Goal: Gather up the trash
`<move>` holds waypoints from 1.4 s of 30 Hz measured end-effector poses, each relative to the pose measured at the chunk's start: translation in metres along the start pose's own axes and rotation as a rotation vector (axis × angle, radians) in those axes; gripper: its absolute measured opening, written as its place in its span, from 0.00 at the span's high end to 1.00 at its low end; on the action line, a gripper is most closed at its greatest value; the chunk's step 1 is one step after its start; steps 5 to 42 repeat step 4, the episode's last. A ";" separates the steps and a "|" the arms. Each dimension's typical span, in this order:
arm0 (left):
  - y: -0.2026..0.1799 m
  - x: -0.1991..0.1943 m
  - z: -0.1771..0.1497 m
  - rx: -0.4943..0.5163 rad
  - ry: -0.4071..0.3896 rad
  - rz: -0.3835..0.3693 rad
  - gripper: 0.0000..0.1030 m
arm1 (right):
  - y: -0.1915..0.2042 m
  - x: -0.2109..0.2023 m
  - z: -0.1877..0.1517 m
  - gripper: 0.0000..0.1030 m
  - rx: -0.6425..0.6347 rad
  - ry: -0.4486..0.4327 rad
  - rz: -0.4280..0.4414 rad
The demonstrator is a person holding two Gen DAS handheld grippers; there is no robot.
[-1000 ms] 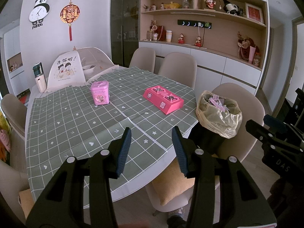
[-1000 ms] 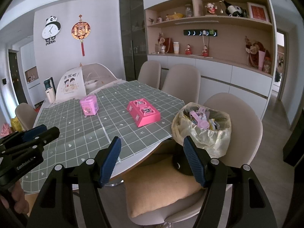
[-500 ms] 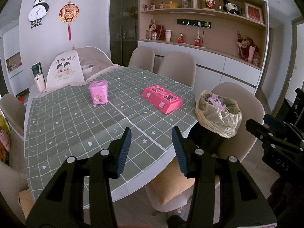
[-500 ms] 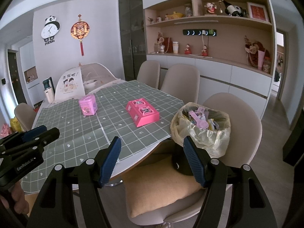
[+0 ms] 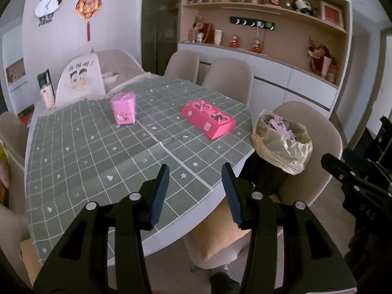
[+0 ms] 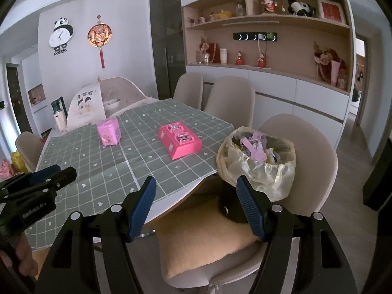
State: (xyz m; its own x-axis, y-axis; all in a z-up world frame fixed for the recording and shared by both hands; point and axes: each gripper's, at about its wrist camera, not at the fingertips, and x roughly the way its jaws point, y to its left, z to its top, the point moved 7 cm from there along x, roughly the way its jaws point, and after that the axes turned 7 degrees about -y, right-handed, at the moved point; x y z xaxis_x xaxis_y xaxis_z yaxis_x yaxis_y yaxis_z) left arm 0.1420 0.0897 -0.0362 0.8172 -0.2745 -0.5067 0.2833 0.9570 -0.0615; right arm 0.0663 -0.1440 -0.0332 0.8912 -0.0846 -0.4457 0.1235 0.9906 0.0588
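Note:
A trash bin lined with a yellowish bag stands on a beige chair seat by the table's near right corner, full of pink and mixed scraps; it also shows in the left wrist view. My left gripper is open and empty above the table's near edge. My right gripper is open and empty above the chair cushion, left of the bin. Each gripper shows in the other's view, the right one and the left one.
A green checked tablecloth covers the table. On it lie a pink tin and a flat pink box. A mesh food cover stands at the far end. Beige chairs surround the table. Shelves line the back wall.
Both views have shifted slightly; the table objects sit a touch further left in frame. Both grippers stay open and empty.

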 end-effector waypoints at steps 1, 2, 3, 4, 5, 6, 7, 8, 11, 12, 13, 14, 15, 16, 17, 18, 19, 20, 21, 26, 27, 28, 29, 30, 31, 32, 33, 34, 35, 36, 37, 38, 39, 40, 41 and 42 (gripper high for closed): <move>0.004 0.006 0.000 -0.009 0.008 0.002 0.59 | 0.000 0.006 0.001 0.38 -0.002 0.010 0.004; 0.012 0.017 -0.001 -0.022 0.026 0.014 0.59 | 0.002 0.016 0.001 0.38 -0.015 0.026 0.012; 0.021 0.026 -0.002 -0.038 0.043 0.029 0.59 | 0.005 0.025 0.002 0.38 -0.027 0.039 0.017; 0.035 0.040 -0.005 -0.069 0.068 0.049 0.58 | 0.009 0.039 0.003 0.38 -0.043 0.057 0.034; 0.035 0.040 -0.005 -0.069 0.068 0.049 0.58 | 0.009 0.039 0.003 0.38 -0.043 0.057 0.034; 0.035 0.040 -0.005 -0.069 0.068 0.049 0.58 | 0.009 0.039 0.003 0.38 -0.043 0.057 0.034; 0.035 0.040 -0.005 -0.069 0.068 0.049 0.58 | 0.009 0.039 0.003 0.38 -0.043 0.057 0.034; 0.035 0.040 -0.005 -0.069 0.068 0.049 0.58 | 0.009 0.039 0.003 0.38 -0.043 0.057 0.034; 0.035 0.040 -0.005 -0.069 0.068 0.049 0.58 | 0.009 0.039 0.003 0.38 -0.043 0.057 0.034; 0.035 0.040 -0.005 -0.069 0.068 0.049 0.58 | 0.009 0.039 0.003 0.38 -0.043 0.057 0.034; 0.035 0.040 -0.005 -0.069 0.068 0.049 0.58 | 0.009 0.039 0.003 0.38 -0.043 0.057 0.034; 0.035 0.040 -0.005 -0.069 0.068 0.049 0.58 | 0.009 0.039 0.003 0.38 -0.043 0.057 0.034; 0.035 0.040 -0.005 -0.069 0.068 0.049 0.58 | 0.009 0.039 0.003 0.38 -0.043 0.057 0.034; 0.035 0.040 -0.005 -0.069 0.068 0.049 0.58 | 0.009 0.039 0.003 0.38 -0.043 0.057 0.034; 0.035 0.040 -0.005 -0.069 0.068 0.049 0.58 | 0.009 0.039 0.003 0.38 -0.043 0.057 0.034; 0.035 0.040 -0.005 -0.069 0.068 0.049 0.58 | 0.009 0.039 0.003 0.38 -0.043 0.057 0.034; 0.035 0.040 -0.005 -0.069 0.068 0.049 0.58 | 0.009 0.039 0.003 0.38 -0.043 0.057 0.034; 0.035 0.040 -0.005 -0.069 0.068 0.049 0.58 | 0.009 0.039 0.003 0.38 -0.043 0.057 0.034; 0.035 0.040 -0.005 -0.069 0.068 0.049 0.58 | 0.009 0.039 0.003 0.38 -0.043 0.057 0.034; 0.035 0.040 -0.005 -0.069 0.068 0.049 0.58 | 0.009 0.039 0.003 0.38 -0.043 0.057 0.034; 0.035 0.040 -0.005 -0.069 0.068 0.049 0.58 | 0.009 0.039 0.003 0.38 -0.043 0.057 0.034; 0.035 0.040 -0.005 -0.069 0.068 0.049 0.58 | 0.009 0.039 0.003 0.38 -0.043 0.057 0.034; 0.035 0.040 -0.005 -0.069 0.068 0.049 0.58 | 0.009 0.039 0.003 0.38 -0.043 0.057 0.034; 0.035 0.040 -0.005 -0.069 0.068 0.049 0.58 | 0.009 0.039 0.003 0.38 -0.043 0.057 0.034; 0.035 0.040 -0.005 -0.069 0.068 0.049 0.58 | 0.009 0.039 0.003 0.38 -0.043 0.057 0.034; 0.035 0.040 -0.005 -0.069 0.068 0.049 0.58 | 0.009 0.039 0.003 0.38 -0.043 0.057 0.034; 0.035 0.040 -0.005 -0.069 0.068 0.049 0.58 | 0.009 0.039 0.003 0.38 -0.043 0.057 0.034; 0.035 0.040 -0.005 -0.069 0.068 0.049 0.58 | 0.009 0.039 0.003 0.38 -0.043 0.057 0.034; 0.035 0.040 -0.005 -0.069 0.068 0.049 0.58 | 0.009 0.039 0.003 0.38 -0.043 0.057 0.034; 0.035 0.040 -0.005 -0.069 0.068 0.049 0.58 | 0.009 0.039 0.003 0.38 -0.043 0.057 0.034; 0.035 0.040 -0.005 -0.069 0.068 0.049 0.58 | 0.009 0.039 0.003 0.38 -0.043 0.057 0.034; 0.035 0.040 -0.005 -0.069 0.068 0.049 0.58 | 0.009 0.039 0.003 0.38 -0.043 0.057 0.034; 0.035 0.040 -0.005 -0.069 0.068 0.049 0.58 | 0.009 0.039 0.003 0.38 -0.043 0.057 0.034; 0.035 0.040 -0.005 -0.069 0.068 0.049 0.58 | 0.009 0.039 0.003 0.38 -0.043 0.057 0.034; 0.035 0.040 -0.005 -0.069 0.068 0.049 0.58 | 0.009 0.039 0.003 0.38 -0.043 0.057 0.034; 0.035 0.040 -0.005 -0.069 0.068 0.049 0.58 | 0.009 0.039 0.003 0.38 -0.043 0.057 0.034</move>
